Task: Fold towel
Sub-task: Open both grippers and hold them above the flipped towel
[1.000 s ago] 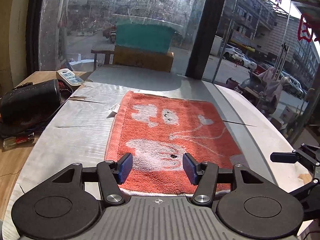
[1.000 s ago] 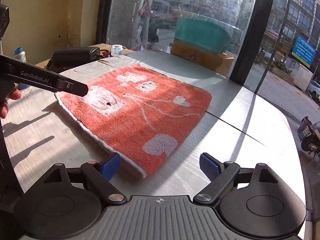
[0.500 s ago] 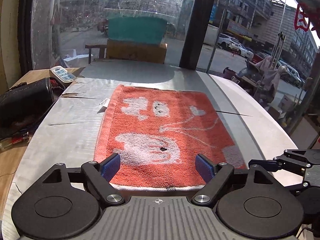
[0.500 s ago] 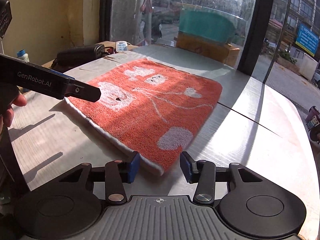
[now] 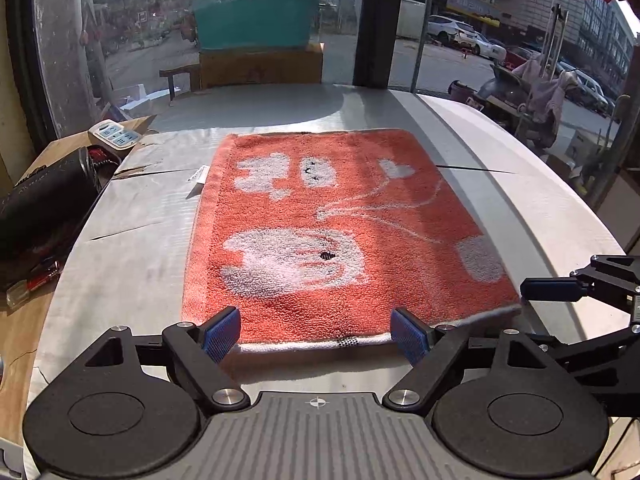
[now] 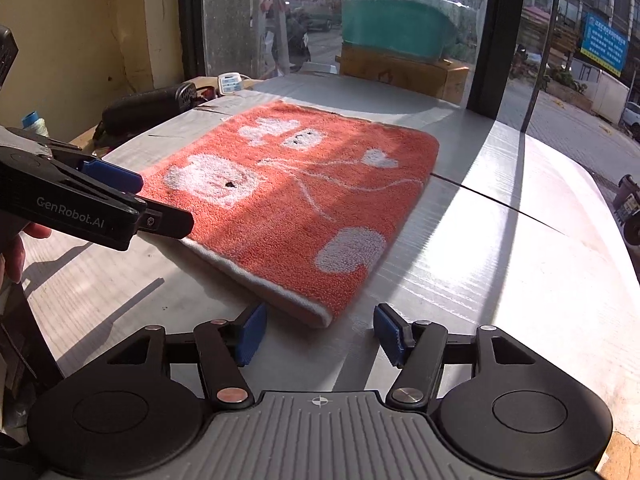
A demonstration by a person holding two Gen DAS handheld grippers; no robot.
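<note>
While both grippers stand spread and hold nothing, the towel (image 5: 344,232) lies flat, already doubled by the look of its thick near edge, in the middle of the table (image 5: 136,248). The left gripper (image 5: 316,334) straddles that near edge; the right gripper (image 6: 320,334) faces the near right corner. Closing too shallow could catch only the top layer, so the fold would peel open or drag askew.

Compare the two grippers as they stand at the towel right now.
The left gripper faces the near hem of the towel squarely; the right gripper sits at its near right corner. The left is spread wider than the right. Both are open, with blue pads, and neither grips any cloth.
</note>
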